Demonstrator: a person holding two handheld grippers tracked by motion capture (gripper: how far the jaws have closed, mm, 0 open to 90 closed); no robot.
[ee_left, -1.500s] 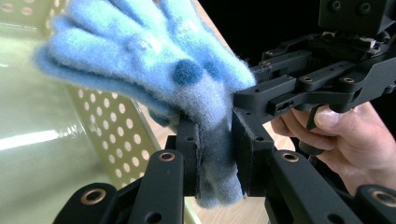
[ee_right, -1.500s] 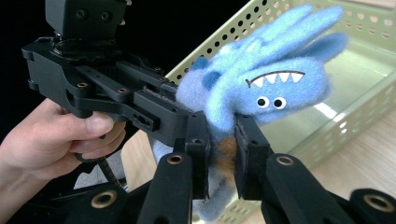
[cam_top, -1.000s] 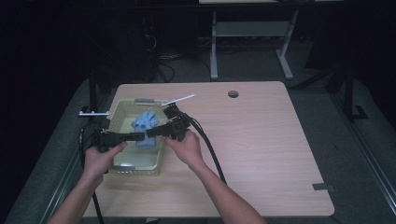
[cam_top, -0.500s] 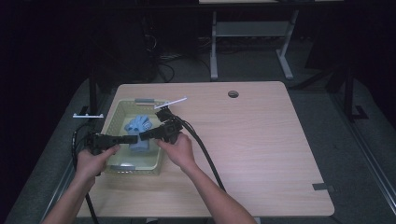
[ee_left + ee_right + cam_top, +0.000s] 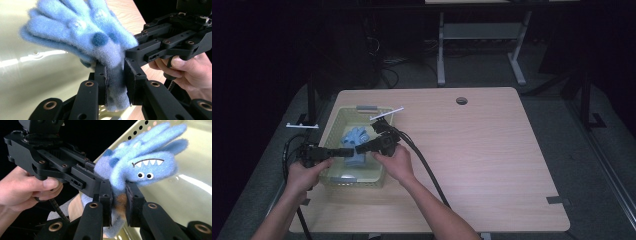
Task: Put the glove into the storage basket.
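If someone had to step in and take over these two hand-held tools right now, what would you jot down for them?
Left tool: shut on the blue glove's cuff end.
Right tool: shut on the same blue glove, close beside the left one; a toothy face with two eyes shows on the glove in the right gripper view.
Where things are: the glove hangs between both tools over the pale green basket, which stands at the left of the wooden table.
Done: glove gripped by both tools.
Left: I can't tell whether it is going in or coming out; keep both grips until it's set down.

Dim lab: desk frames (image 5: 477,35), cables (image 5: 384,70)
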